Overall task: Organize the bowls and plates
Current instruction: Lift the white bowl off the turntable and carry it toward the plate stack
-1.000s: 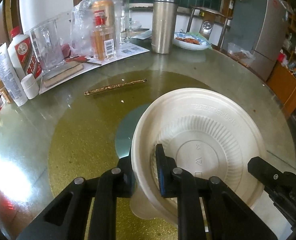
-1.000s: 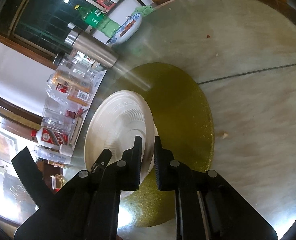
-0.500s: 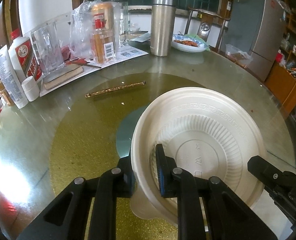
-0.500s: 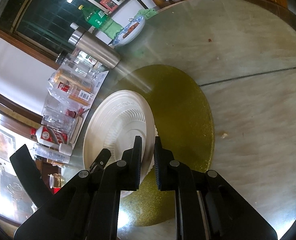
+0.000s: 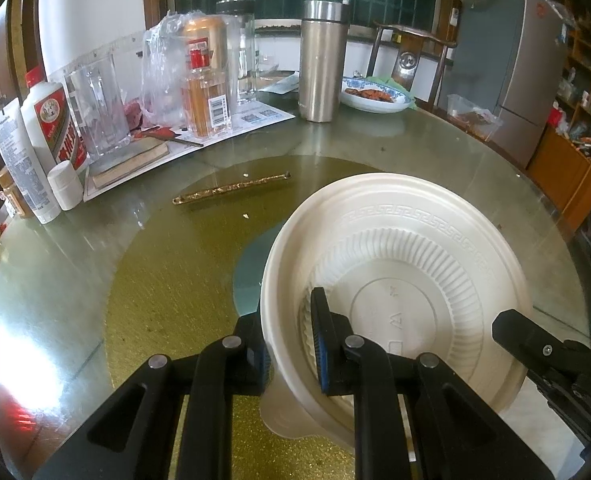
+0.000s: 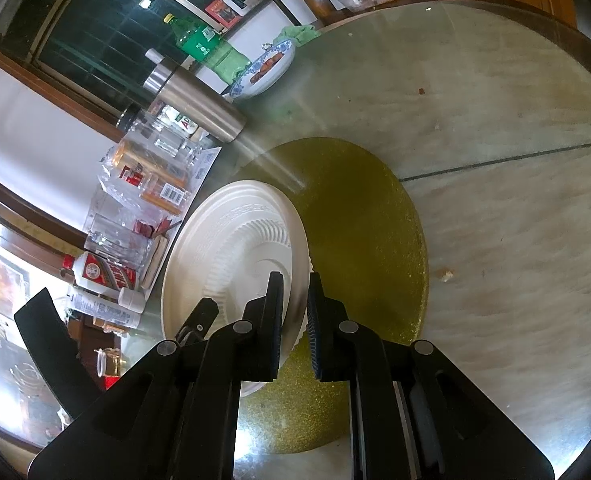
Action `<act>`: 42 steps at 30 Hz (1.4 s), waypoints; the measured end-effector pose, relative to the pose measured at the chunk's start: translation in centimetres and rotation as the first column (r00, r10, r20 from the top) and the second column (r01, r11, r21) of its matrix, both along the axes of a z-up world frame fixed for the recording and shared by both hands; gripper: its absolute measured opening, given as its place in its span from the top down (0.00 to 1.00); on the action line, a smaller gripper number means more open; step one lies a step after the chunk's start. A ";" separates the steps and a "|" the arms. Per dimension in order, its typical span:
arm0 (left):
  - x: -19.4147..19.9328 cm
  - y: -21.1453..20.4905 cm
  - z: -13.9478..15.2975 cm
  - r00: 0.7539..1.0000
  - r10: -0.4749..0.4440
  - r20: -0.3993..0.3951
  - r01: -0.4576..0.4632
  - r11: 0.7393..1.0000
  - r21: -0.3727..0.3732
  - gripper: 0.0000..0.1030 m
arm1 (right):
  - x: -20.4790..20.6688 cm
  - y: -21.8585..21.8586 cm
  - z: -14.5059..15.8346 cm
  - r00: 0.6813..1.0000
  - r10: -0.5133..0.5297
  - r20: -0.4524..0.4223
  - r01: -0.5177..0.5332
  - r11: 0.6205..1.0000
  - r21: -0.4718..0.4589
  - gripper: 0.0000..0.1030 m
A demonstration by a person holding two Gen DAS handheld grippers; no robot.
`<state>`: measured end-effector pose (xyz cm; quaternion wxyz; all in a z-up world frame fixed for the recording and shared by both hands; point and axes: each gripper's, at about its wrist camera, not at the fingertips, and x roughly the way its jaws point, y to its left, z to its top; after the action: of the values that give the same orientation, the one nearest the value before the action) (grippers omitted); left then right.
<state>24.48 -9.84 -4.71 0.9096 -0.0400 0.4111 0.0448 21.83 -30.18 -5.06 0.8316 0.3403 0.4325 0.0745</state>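
- Presently, the left gripper [image 5: 291, 340] is clamped on the near rim of a cream disposable plate [image 5: 407, 280], one finger outside the rim, the other inside against the ribbed wall.
- Right gripper [image 6: 295, 320]: its fingers straddle the opposite rim of the same plate [image 6: 231, 256]; a narrow gap shows between the pads and the edge, so whether it pinches firmly cannot be told. It appears in the left view as a black body at lower right [image 5: 543, 348].
- Plate: held tilted over the gold disc [image 5: 167, 300] at the centre of the glass table [image 6: 495, 128]. A second pale piece, probably a bowl [image 5: 283, 412], shows beneath the plate's near edge; whether the two are nested or merely touching is unclear.
- Surroundings: a thin gold stick [image 5: 231, 189] lies on the table beyond the plate. Further back stand a steel flask [image 5: 321, 60], bottles and glassware [image 5: 95, 104], and a blue-rimmed dish of food [image 5: 375, 94].
- Progress (judgement): early to middle. One plate is in hand but not set down; no finished stack is visible, and no other disposable ware can be seen on the table. Remaining: place this plate on its pile and gather whatever lies outside both views.
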 end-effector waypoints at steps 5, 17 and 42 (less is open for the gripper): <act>-0.2 -0.1 0.2 1.000 0.001 0.012 -0.001 1.000 0.004 0.85 | 0.0 0.0 0.2 1.000 -0.001 0.009 0.001 1.000 -0.003 0.89; -0.7 -0.1 1.1 0.998 0.004 0.057 -0.005 1.000 0.021 0.85 | -0.2 0.0 0.7 0.999 0.002 0.040 -0.001 1.000 -0.011 0.89; -3.7 0.0 4.4 0.991 0.020 0.136 -0.035 0.994 0.104 0.84 | -1.3 0.3 3.0 0.993 0.039 0.115 -0.044 0.998 0.037 0.91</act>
<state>20.82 -9.83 -0.28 0.9353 0.0000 0.3454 0.0764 20.53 -29.86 -2.05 0.8464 0.3428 0.3897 0.1197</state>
